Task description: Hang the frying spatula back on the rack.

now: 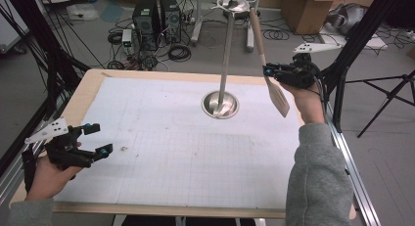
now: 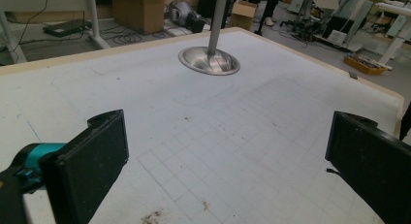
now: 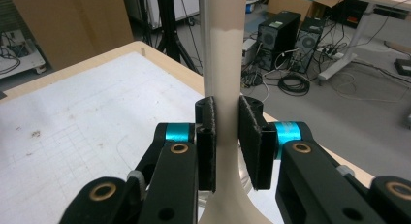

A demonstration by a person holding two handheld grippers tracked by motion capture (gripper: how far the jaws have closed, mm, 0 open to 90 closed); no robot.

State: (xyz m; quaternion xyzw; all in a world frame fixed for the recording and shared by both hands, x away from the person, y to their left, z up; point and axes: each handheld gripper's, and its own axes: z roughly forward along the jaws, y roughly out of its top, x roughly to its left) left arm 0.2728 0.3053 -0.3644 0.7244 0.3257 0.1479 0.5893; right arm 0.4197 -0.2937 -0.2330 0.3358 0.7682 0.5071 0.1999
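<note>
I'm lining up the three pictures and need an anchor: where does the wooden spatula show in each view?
High view: the wooden spatula hangs at upper right, clamped at its neck by the right gripper, blade down, above the table's far right edge.
Left gripper view: I can't find it.
Right gripper view: its pale handle rises up the centre between the fingers.
Shared landmark: the white gridded mat.

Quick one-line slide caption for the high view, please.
Right hand-held gripper holds a spatula above the table beside a metal stand; left hand-held gripper open.
</note>
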